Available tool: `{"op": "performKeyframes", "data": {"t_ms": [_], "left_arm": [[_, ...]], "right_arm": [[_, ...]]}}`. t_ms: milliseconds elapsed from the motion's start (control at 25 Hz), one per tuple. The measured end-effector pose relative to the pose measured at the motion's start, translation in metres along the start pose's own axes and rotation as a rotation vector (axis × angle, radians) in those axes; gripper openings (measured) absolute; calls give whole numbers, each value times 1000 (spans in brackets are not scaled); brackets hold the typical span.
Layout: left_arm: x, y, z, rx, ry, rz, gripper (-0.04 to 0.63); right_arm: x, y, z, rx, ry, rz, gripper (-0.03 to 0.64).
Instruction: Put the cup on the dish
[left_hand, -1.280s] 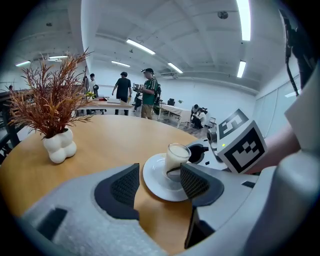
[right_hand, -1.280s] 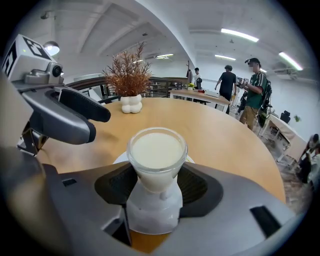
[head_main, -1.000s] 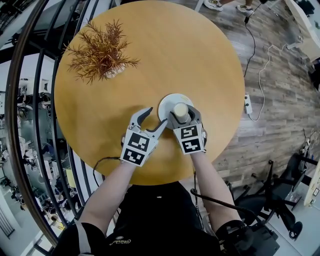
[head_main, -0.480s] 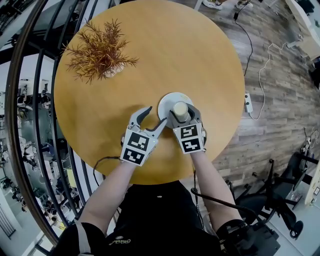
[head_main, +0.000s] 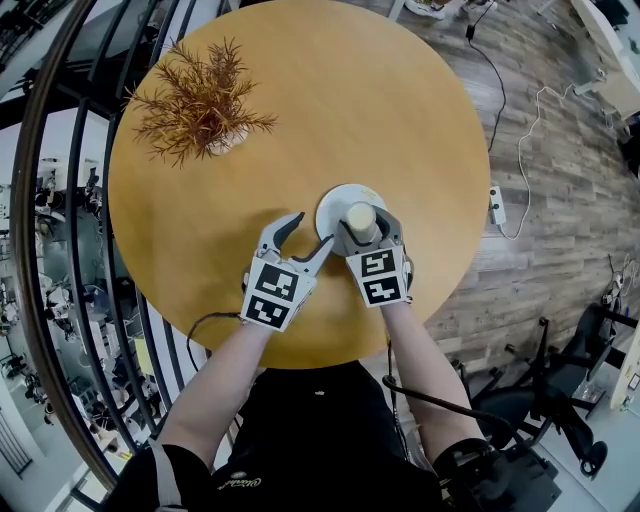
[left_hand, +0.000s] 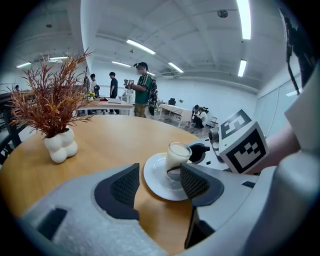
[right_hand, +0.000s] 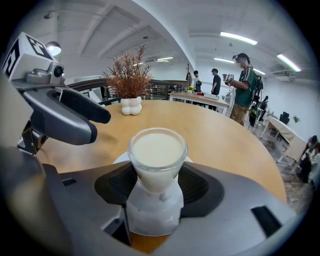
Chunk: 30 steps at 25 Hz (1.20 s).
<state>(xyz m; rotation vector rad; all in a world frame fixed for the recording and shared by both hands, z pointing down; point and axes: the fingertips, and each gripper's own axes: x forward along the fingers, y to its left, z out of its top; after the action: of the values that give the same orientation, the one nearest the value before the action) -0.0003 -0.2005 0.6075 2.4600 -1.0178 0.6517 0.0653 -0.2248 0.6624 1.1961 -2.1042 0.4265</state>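
A glass cup (head_main: 361, 217) full of white liquid stands on the white dish (head_main: 335, 205) near the front of the round wooden table (head_main: 400, 120). My right gripper (head_main: 366, 226) is shut on the cup; in the right gripper view the cup (right_hand: 157, 155) fills the gap between both dark pads, and a sliver of the dish (right_hand: 121, 159) shows behind. My left gripper (head_main: 314, 231) hovers open and empty just left of the dish. Its own view shows the cup (left_hand: 177, 155) upright on the dish (left_hand: 155, 177) beyond its spread jaws (left_hand: 157, 182).
A dried reddish plant in a white vase (head_main: 205, 100) stands at the table's far left. A dark railing (head_main: 60, 200) curves past the table's left side. A power strip and cables (head_main: 495, 208) lie on the wooden floor to the right. People stand far off (left_hand: 142, 87).
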Motion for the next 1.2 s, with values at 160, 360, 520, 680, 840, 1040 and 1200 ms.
{"op": "performKeyframes", "data": {"t_ms": [160,360,520,680,840,1040,1200], "left_arm": [[0,4,-2,-4,0,-3,261],[0,3,-2,-5,5,-2,261],[0,2,-1,-3,2,4,261],[0,-1,-5,-3,5,-7,261],[2,-3,-3,-3,6,-9,261],[2,-2,-3,-5,9,-8,261],[1,-4,-3,1,4,-6,261]], "right_arm": [[4,3,1,21,-4,5,250],[2,5,2,39,-15,20,252],[2,5,-3,54,-15,20,274],[1,7,-5,56,-10,25,281],[0,5,-6,56,-5,30,281],[-1,5,-7,56,0,31,281],[-4,5,-10,49,4,20,281]]}}
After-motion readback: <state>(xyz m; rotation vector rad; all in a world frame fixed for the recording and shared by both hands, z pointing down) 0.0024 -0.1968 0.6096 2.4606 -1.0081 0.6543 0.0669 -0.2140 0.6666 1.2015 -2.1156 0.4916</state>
